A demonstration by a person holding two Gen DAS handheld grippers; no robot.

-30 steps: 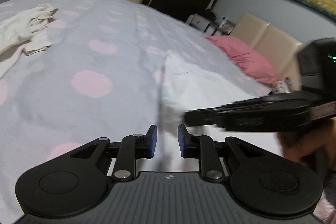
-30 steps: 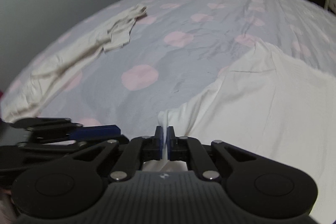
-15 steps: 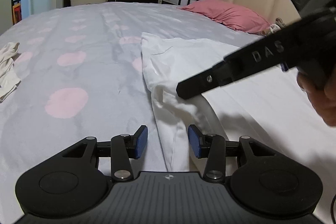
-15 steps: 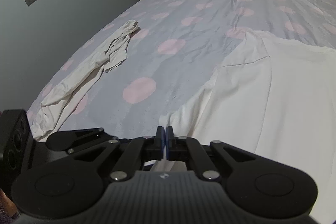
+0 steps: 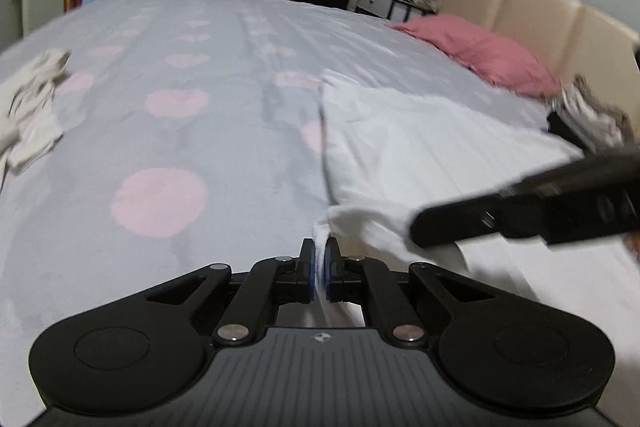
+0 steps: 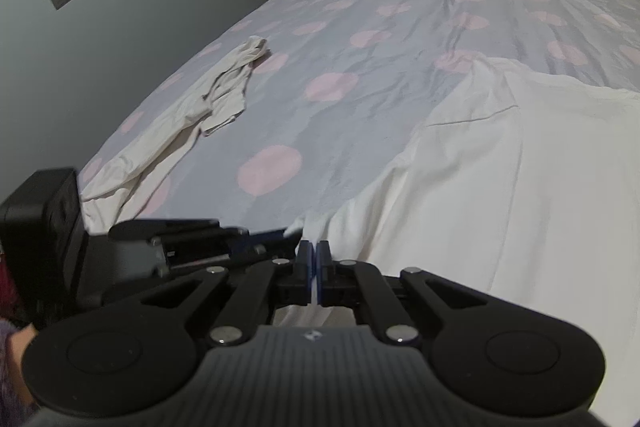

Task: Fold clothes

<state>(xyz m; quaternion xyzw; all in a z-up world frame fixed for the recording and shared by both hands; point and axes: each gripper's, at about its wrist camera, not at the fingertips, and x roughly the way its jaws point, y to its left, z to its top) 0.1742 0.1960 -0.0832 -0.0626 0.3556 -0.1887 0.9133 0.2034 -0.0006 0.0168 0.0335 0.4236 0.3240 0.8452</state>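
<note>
one white garment (image 5: 432,151) lies spread at the right of the frame on a grey bedsheet with pink dots (image 5: 160,199). both the left gripper (image 5: 319,267) and right gripper (image 6: 313,269) pinch its near edge; a cream garment (image 6: 216,91) lies crumpled at upper left.

Left gripper (image 5: 319,269): jaws clamped on white cloth (image 5: 420,155) edge. Right gripper (image 6: 313,273): jaws clamped on same cloth, just beside left gripper.

Blk grippers, blue-padded fingers (image 5: 307,269), silver screws.
</note>
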